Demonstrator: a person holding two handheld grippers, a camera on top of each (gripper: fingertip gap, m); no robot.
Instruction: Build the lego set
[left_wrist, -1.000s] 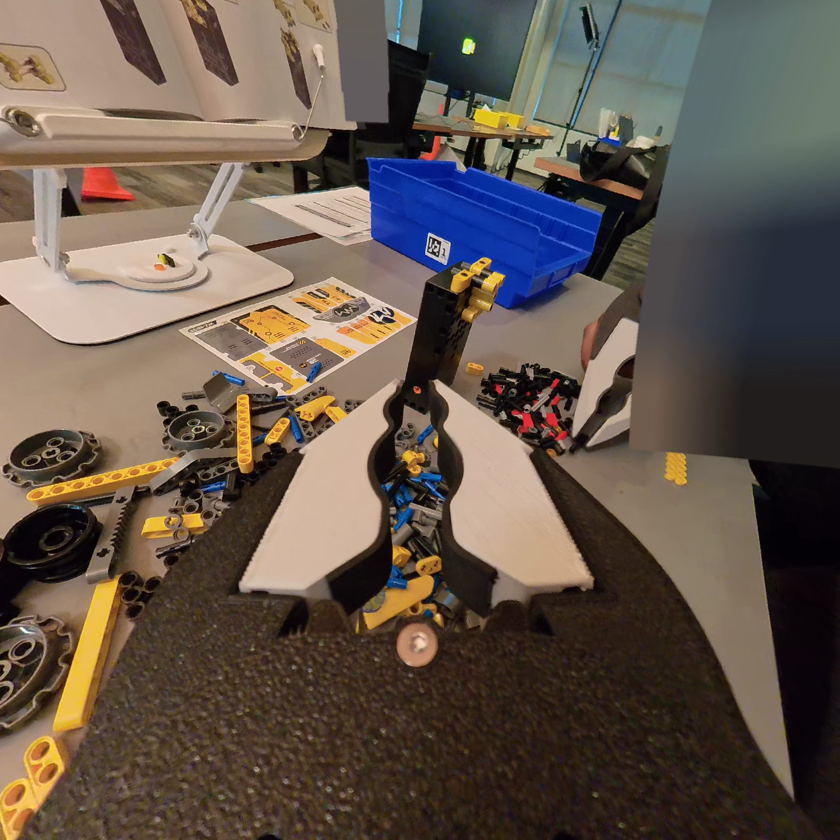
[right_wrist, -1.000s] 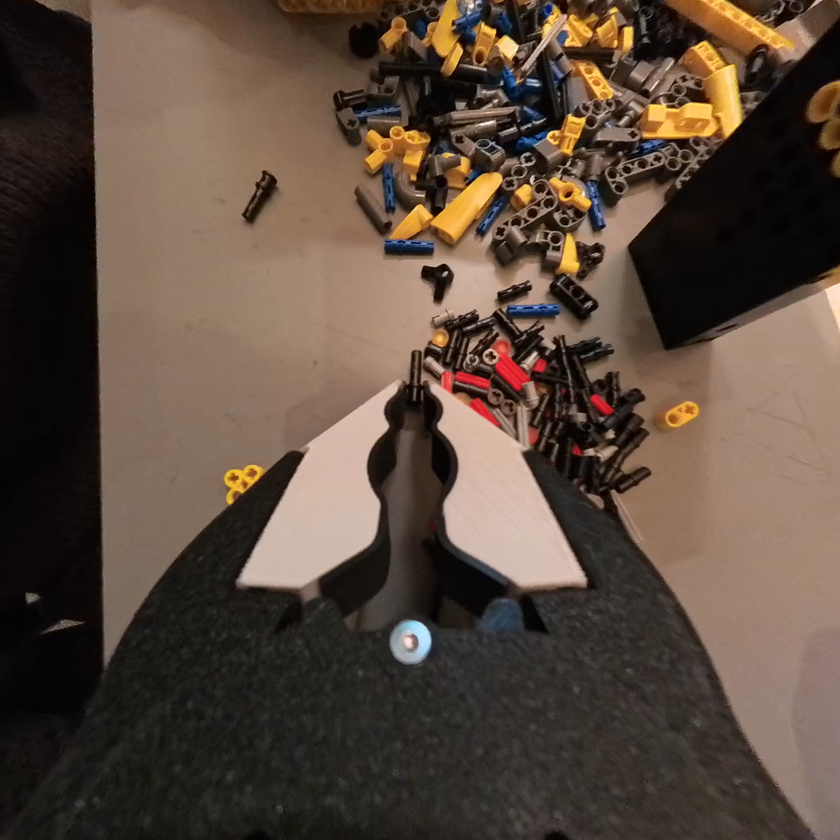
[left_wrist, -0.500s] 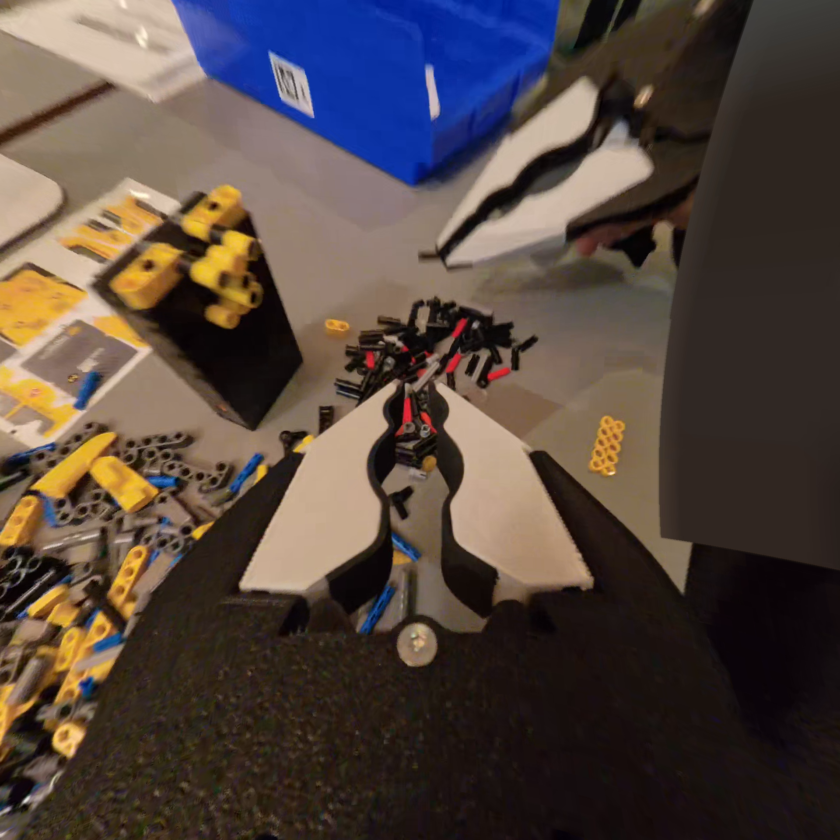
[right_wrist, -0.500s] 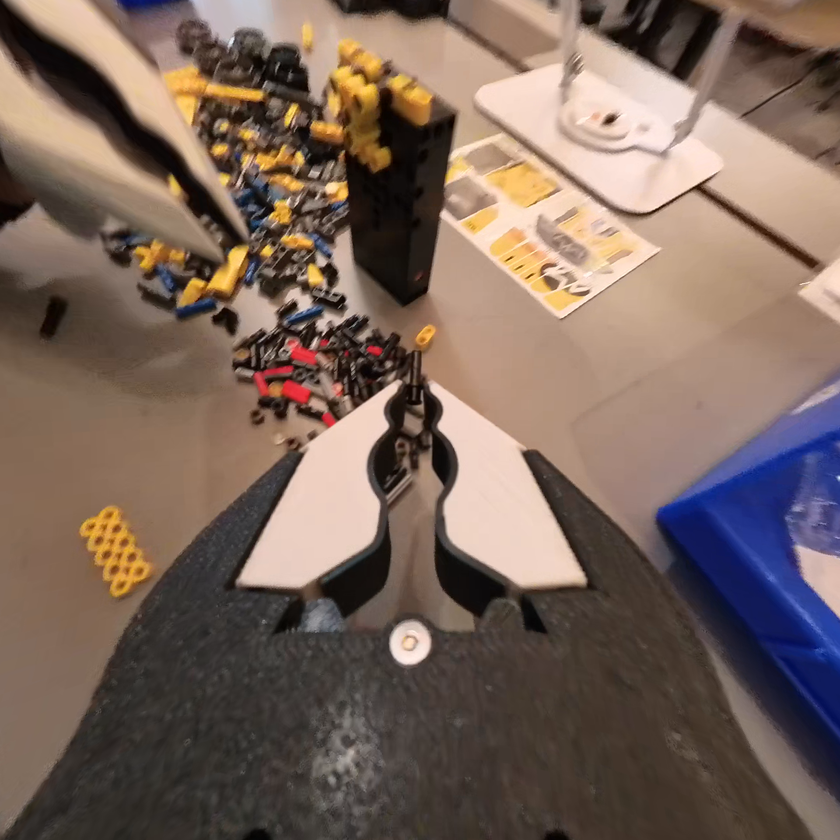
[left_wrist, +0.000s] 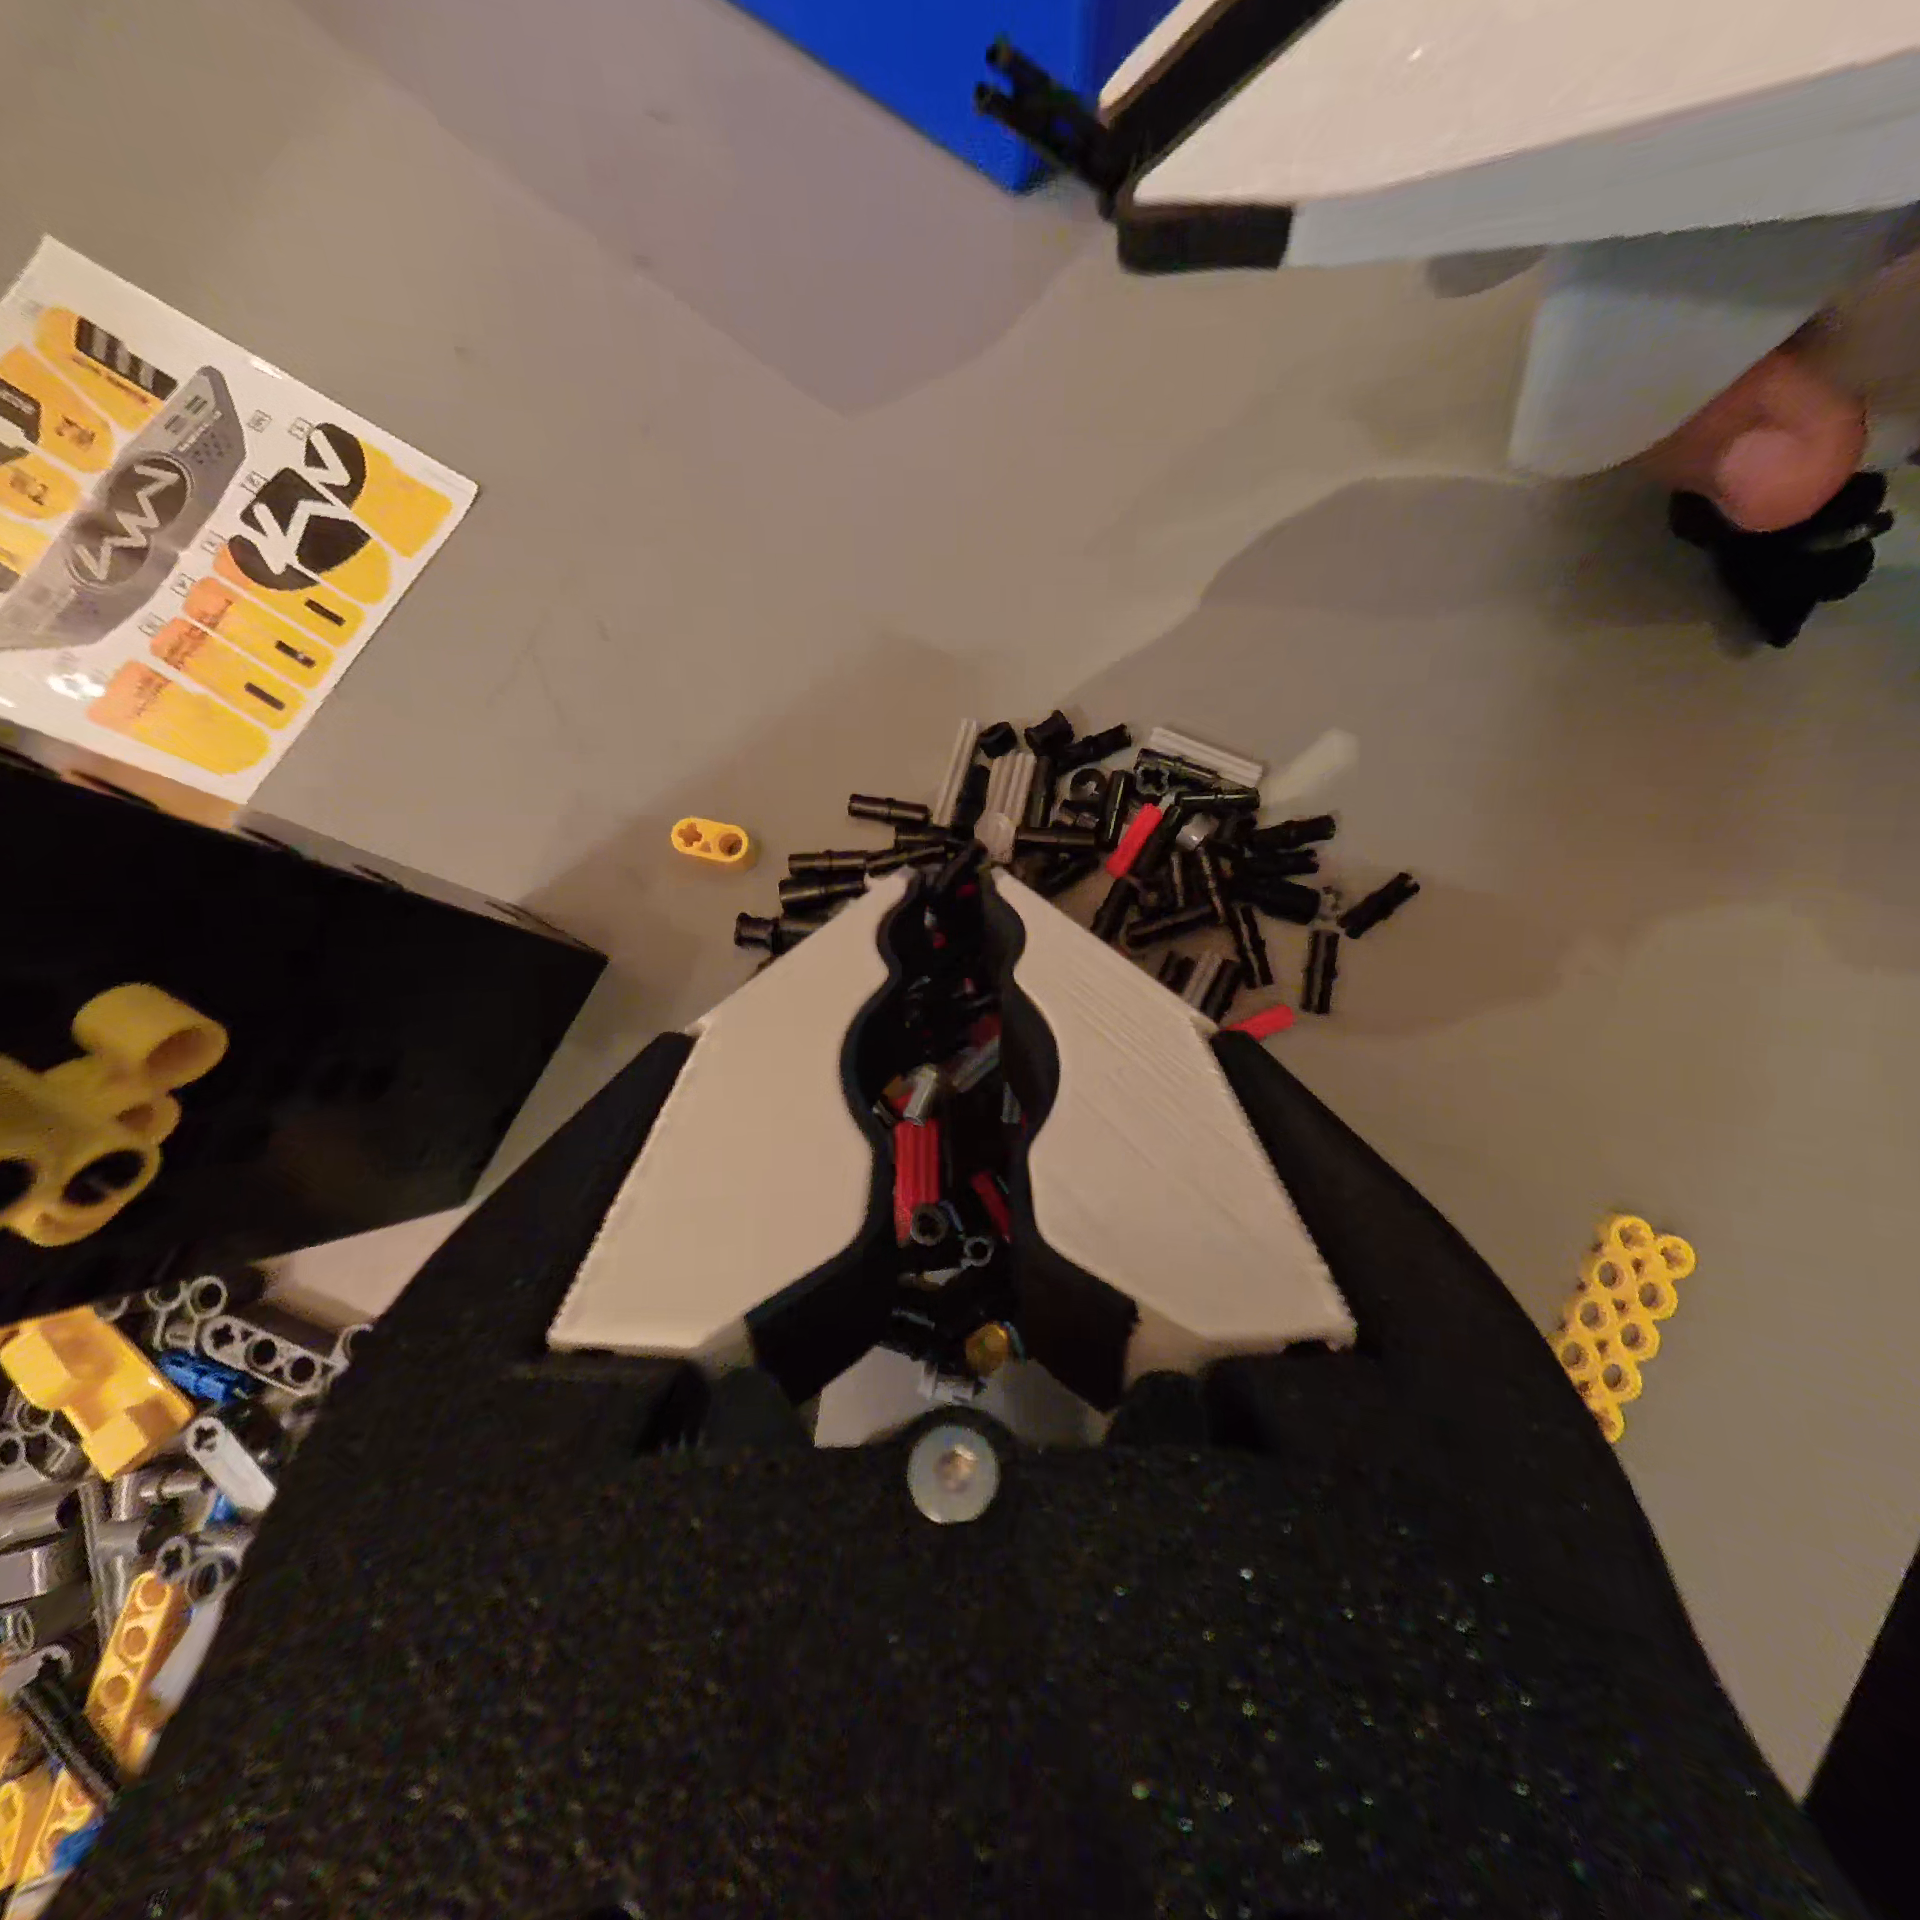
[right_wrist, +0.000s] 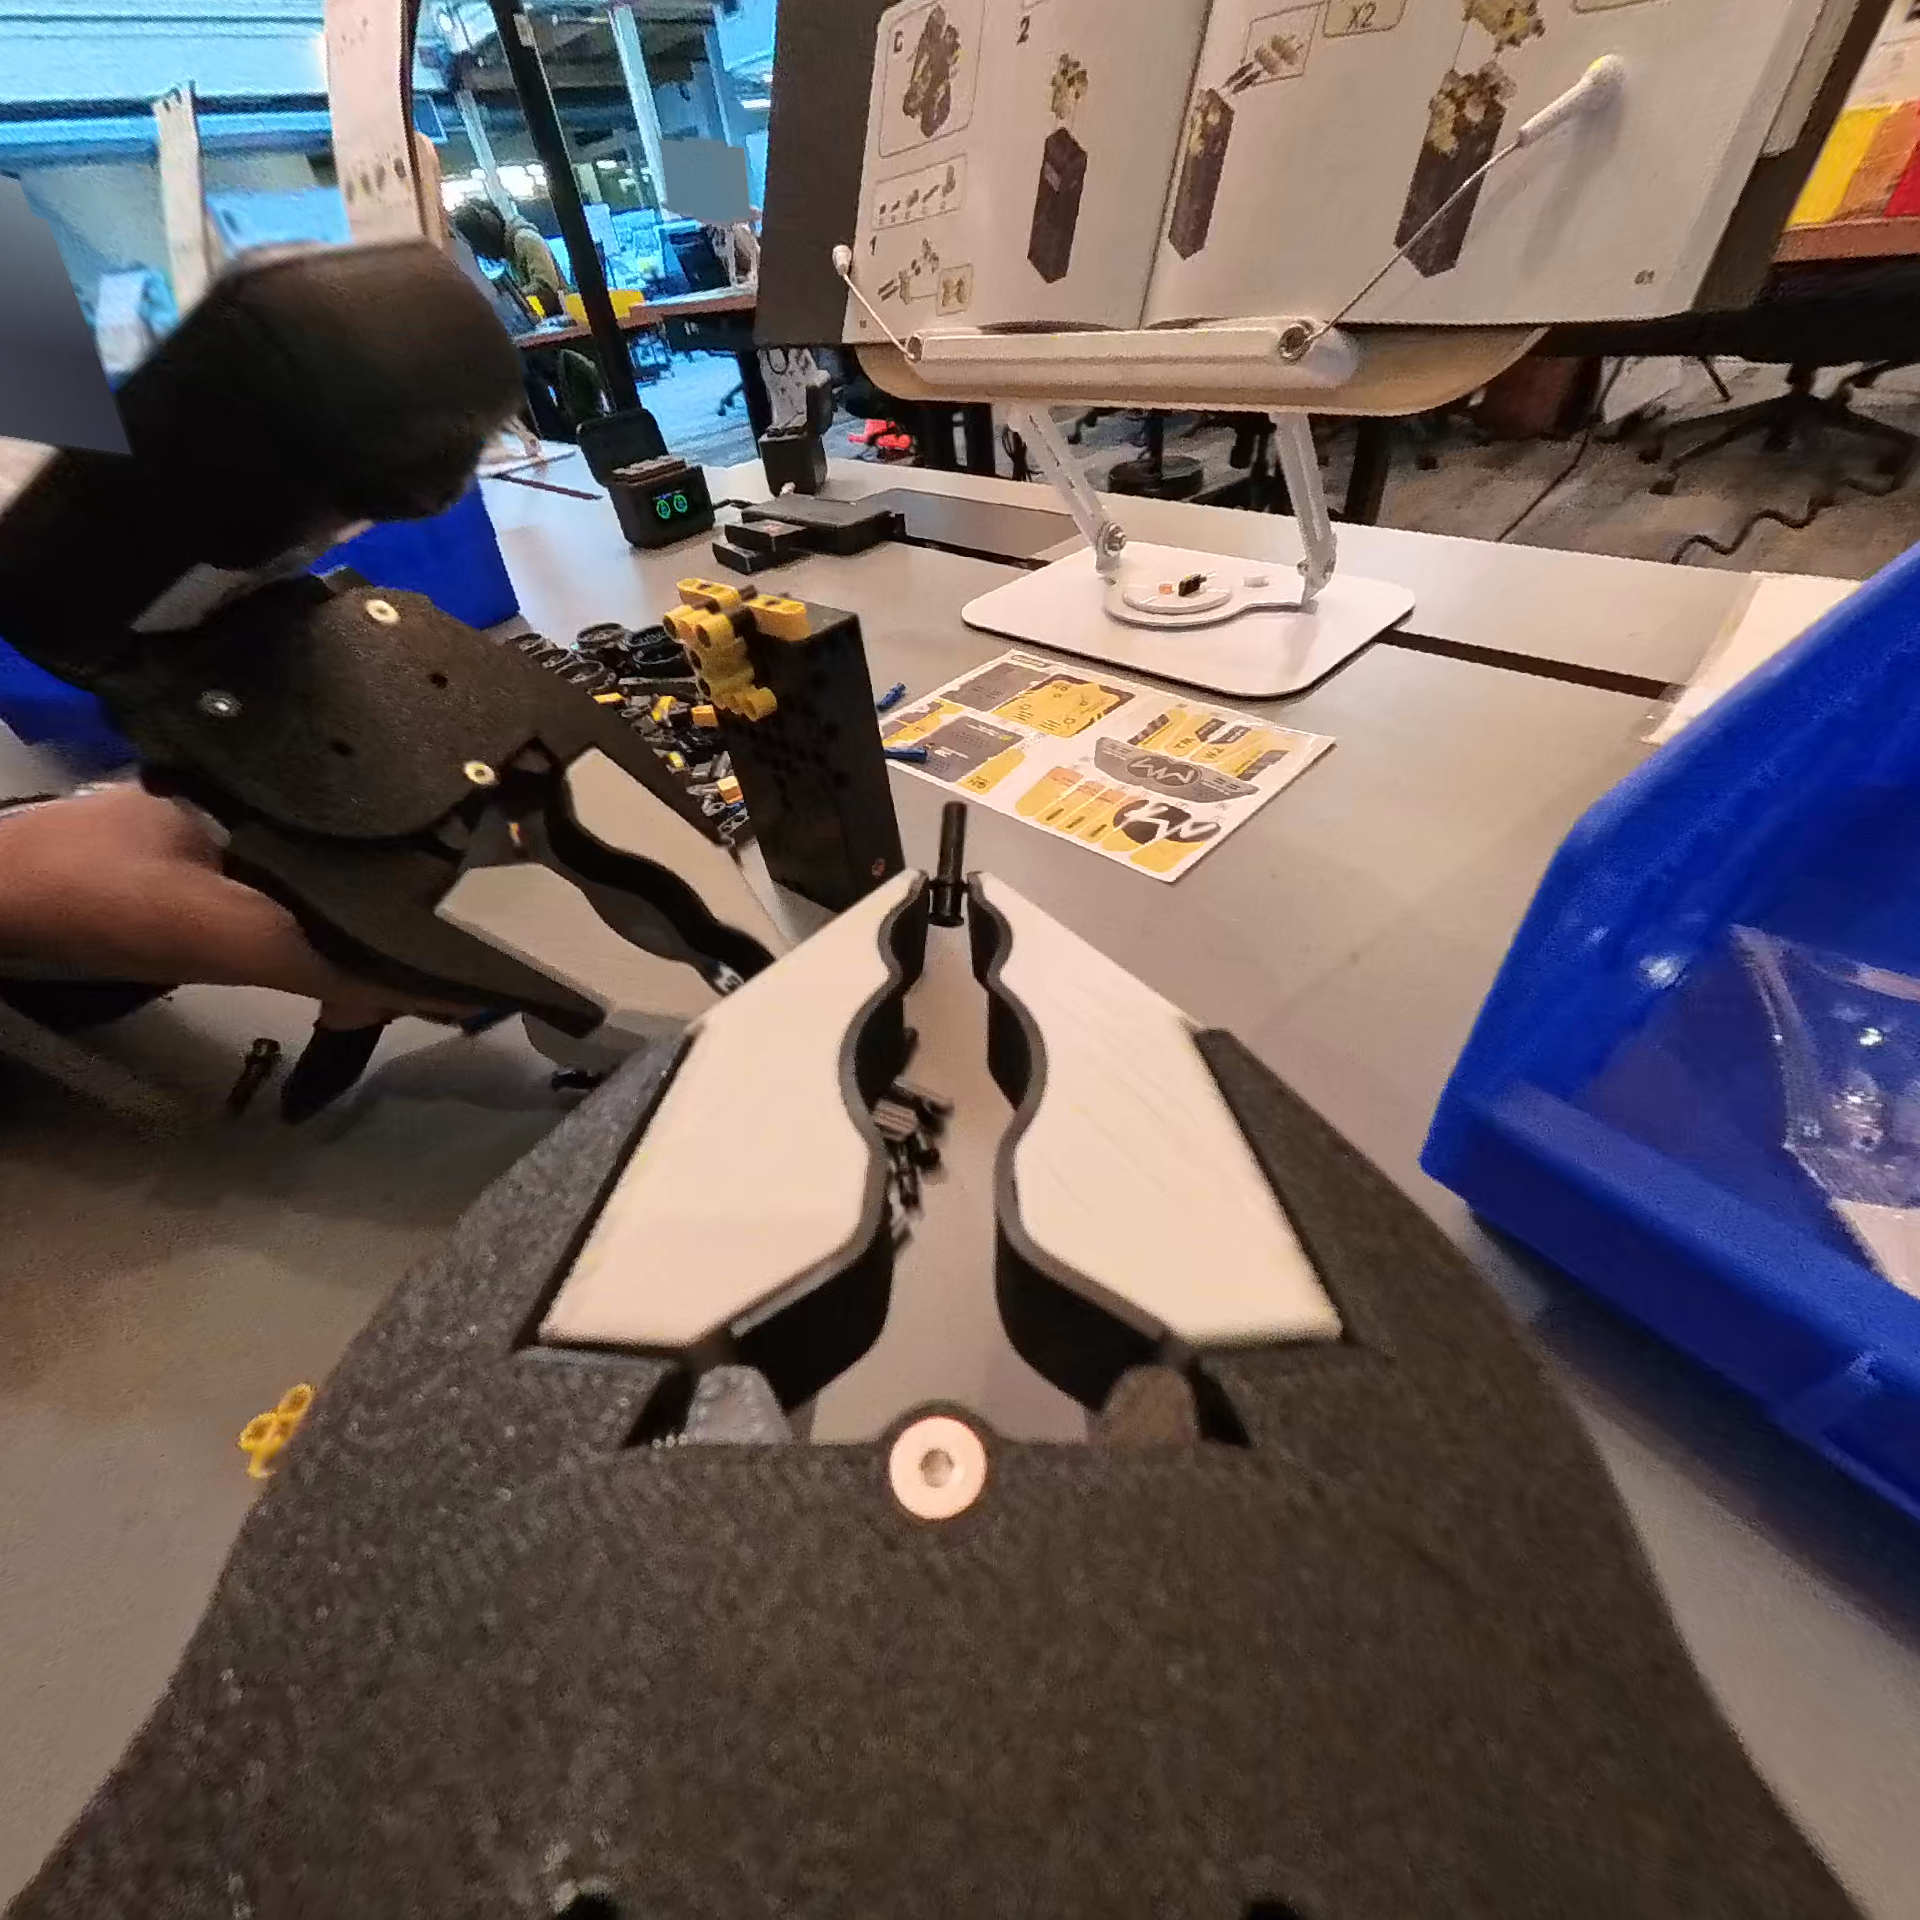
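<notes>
My left gripper (left_wrist: 954, 883) points down into a pile of black and red pins (left_wrist: 1174, 862), its jaws a narrow gap apart among them. It also shows in the right wrist view (right_wrist: 732, 966), low over the table. My right gripper (right_wrist: 945, 899) is shut on a black pin (right_wrist: 948, 857) that sticks out past its tips, held above the table. It shows at the top right of the left wrist view (left_wrist: 1112, 166) with the pin (left_wrist: 1023, 88). A black block with yellow connectors on top (right_wrist: 821, 769) stands upright on the table, left of my left gripper (left_wrist: 260, 1039).
A blue bin (right_wrist: 1714, 1039) stands at the right. A sticker sheet (right_wrist: 1101, 758) and a book stand with an open instruction book (right_wrist: 1195, 623) lie beyond. A heap of loose parts (left_wrist: 125, 1434), a yellow lattice piece (left_wrist: 1616, 1320) and a small yellow piece (left_wrist: 712, 840) lie around the pins. Left tips to right tips: about 10 cm. My left gripper is the nearer one to the small yellow piece (left_wrist: 712, 840): about 4 cm, against 11 cm.
My left gripper let go of the black block, which now stands on the table, and dropped to the pin pile. My right gripper rose from the pile with the black pin and tilted up.
</notes>
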